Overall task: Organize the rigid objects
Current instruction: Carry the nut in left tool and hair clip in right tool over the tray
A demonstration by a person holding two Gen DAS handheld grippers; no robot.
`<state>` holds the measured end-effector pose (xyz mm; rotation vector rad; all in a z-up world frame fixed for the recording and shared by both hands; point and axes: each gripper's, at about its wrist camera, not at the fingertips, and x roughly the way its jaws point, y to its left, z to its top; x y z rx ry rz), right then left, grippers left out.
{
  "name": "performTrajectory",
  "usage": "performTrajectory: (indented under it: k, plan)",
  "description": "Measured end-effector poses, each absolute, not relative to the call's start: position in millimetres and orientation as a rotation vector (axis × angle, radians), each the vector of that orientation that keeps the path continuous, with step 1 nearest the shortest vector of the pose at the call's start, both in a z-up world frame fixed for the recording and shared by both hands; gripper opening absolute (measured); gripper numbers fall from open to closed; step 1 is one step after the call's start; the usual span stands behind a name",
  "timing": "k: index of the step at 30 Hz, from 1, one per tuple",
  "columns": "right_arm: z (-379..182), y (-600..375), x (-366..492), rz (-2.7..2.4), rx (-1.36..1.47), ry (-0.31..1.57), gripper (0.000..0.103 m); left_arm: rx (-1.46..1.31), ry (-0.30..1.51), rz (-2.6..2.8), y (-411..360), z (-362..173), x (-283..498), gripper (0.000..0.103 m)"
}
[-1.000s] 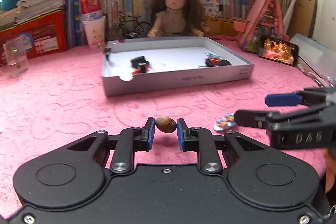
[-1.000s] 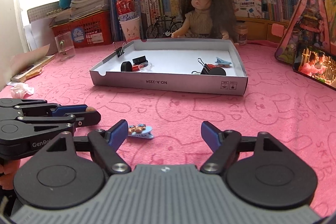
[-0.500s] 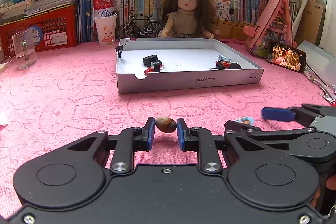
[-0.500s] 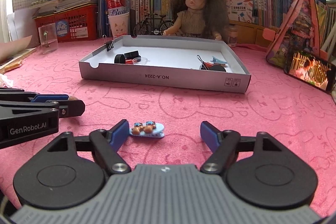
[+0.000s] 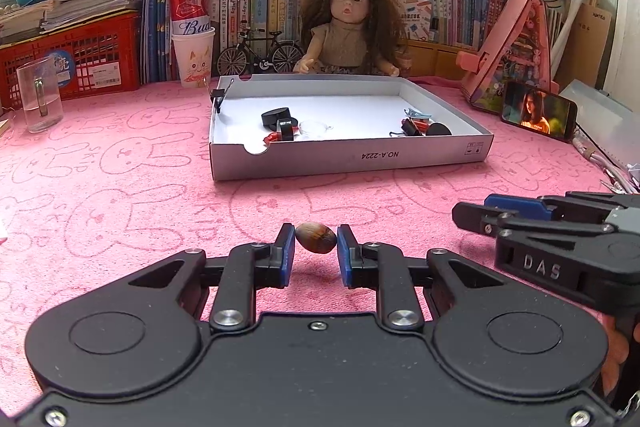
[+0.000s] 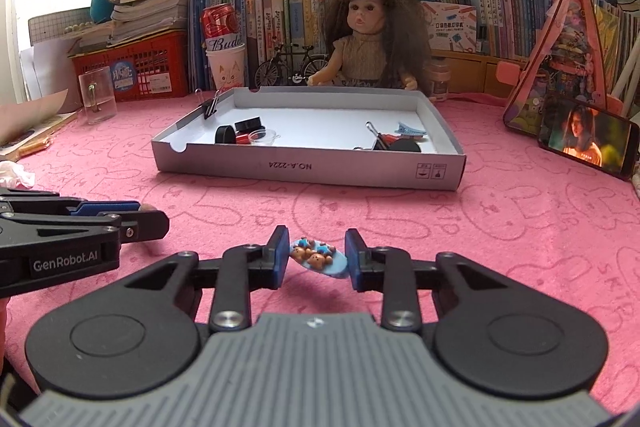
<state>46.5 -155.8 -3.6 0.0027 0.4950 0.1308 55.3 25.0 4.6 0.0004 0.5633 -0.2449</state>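
Observation:
My left gripper point(image 5: 316, 247) is shut on a small brown oval nut-like object point(image 5: 315, 243), held just above the pink cloth. My right gripper point(image 6: 317, 255) is shut on a light blue hair clip with little bears point(image 6: 318, 256), also low over the cloth. The right gripper shows side-on in the left wrist view point(image 5: 532, 223), and the left gripper in the right wrist view point(image 6: 100, 223). A white cardboard tray point(image 5: 352, 157) stands ahead of both; it holds black caps, a binder clip, a red piece and a blue clip.
A doll point(image 5: 352, 27) sits behind the tray, with books, a toy bicycle point(image 5: 260, 53), a paper cup with a can point(image 5: 192, 57) and a red crate point(image 5: 80, 55). A glass point(image 5: 40, 99) stands left. A phone point(image 5: 538, 113) and a pink house point(image 5: 508, 55) stand right.
My right gripper has closed on the blue hair clip, which was lying loose between its open jaws. The left gripper kept its hold on the brown object and has turned to face the tray.

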Motion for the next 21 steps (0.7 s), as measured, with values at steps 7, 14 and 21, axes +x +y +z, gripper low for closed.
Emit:
performTrajectory:
  k: [7, 14, 21]
  plan:
    - [4, -166, 52, 0.097, 0.006, 0.473, 0.036, -0.006, 0.553, -0.256, 18, 11, 61, 0.021]
    - [10, -172, 57, 0.076, -0.003, 0.466, 0.036, -0.010, 0.527, -0.270, 9, 21, 69, 0.021]
    - [15, -176, 62, 0.071, 0.010, 0.460, 0.036, -0.033, 0.520, -0.270, 2, 25, 76, 0.021]
